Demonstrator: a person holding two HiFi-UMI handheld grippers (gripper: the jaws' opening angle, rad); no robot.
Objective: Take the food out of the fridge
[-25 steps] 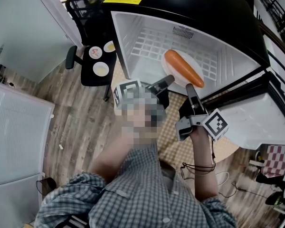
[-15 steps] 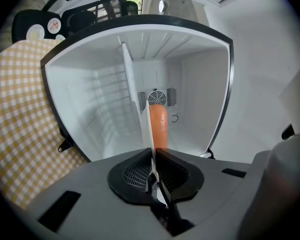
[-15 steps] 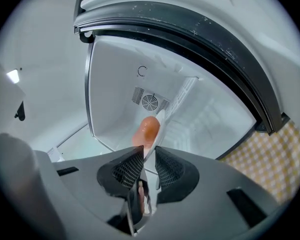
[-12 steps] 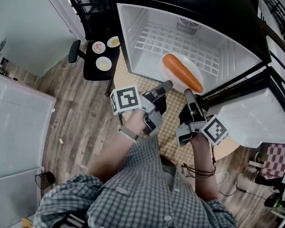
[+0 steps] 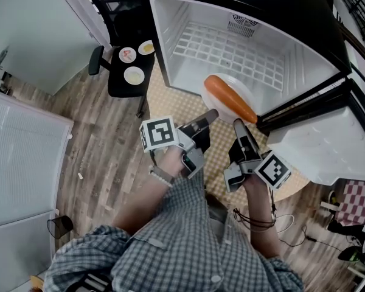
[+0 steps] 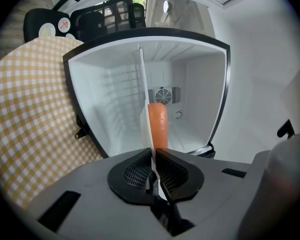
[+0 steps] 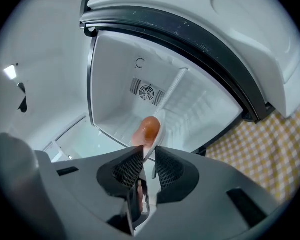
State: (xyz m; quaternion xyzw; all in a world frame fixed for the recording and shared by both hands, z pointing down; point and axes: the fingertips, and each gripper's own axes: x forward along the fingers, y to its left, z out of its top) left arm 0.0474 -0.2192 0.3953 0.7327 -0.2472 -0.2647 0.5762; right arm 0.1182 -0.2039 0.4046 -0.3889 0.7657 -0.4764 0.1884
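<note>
Head view, centre: long orange carrot [image 5: 230, 98] lies on a round white plate [image 5: 241, 87] at the front lip of the open white-lined black fridge [image 5: 170, 47], below its white wire shelf [image 5: 231, 56].

Left gripper [image 5: 210, 114]: jaws closed on the plate's near rim (its own view shows the thin white edge clamped between the black pads).

Right gripper [image 5: 238, 124]: jaws likewise clamped on the plate rim, just beside the carrot's tip.

Under both grippers: yellow-and-white checked cloth [image 5: 170, 105]. Upper left of frame: black chair [image 5: 123, 87] carrying three small dishes.
</note>
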